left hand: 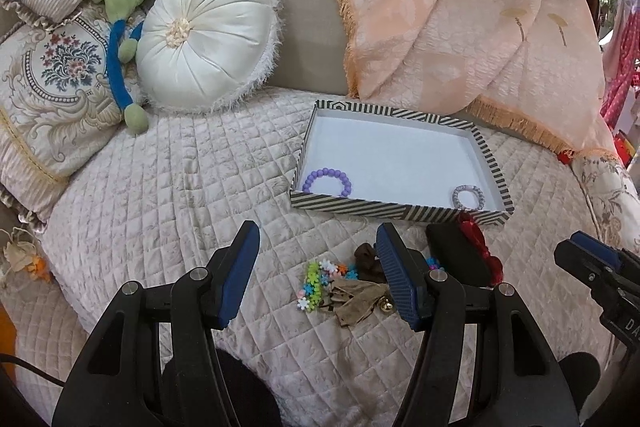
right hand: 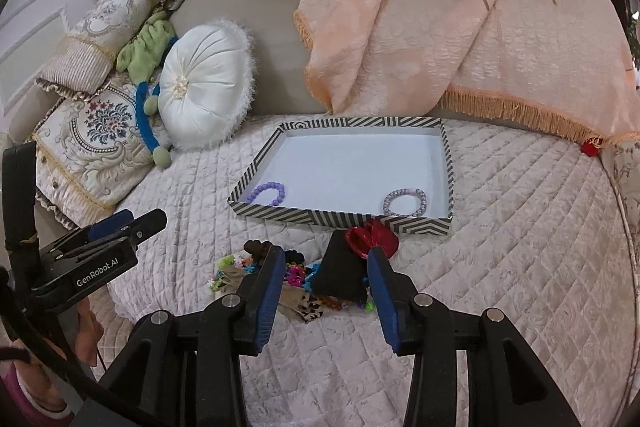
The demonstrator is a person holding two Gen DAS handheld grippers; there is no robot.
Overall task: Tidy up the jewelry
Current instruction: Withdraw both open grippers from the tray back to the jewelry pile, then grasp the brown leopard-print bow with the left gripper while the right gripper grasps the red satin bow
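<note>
Seen from the right wrist, a round white satin cushion (right hand: 204,83) sits at upper left. At centre, a shallow black-and-white striped cardboard tray (right hand: 340,217) holds a purple bead bracelet (right hand: 269,193) in its lower left corner and a pale lilac bracelet (right hand: 405,202) at lower right. Below the tray lies a mixed pile of colourful trinkets (right hand: 296,275). The left gripper (left hand: 316,275) and the right gripper (right hand: 326,291) hover over the pile, jaws spread and holding nothing.
</note>
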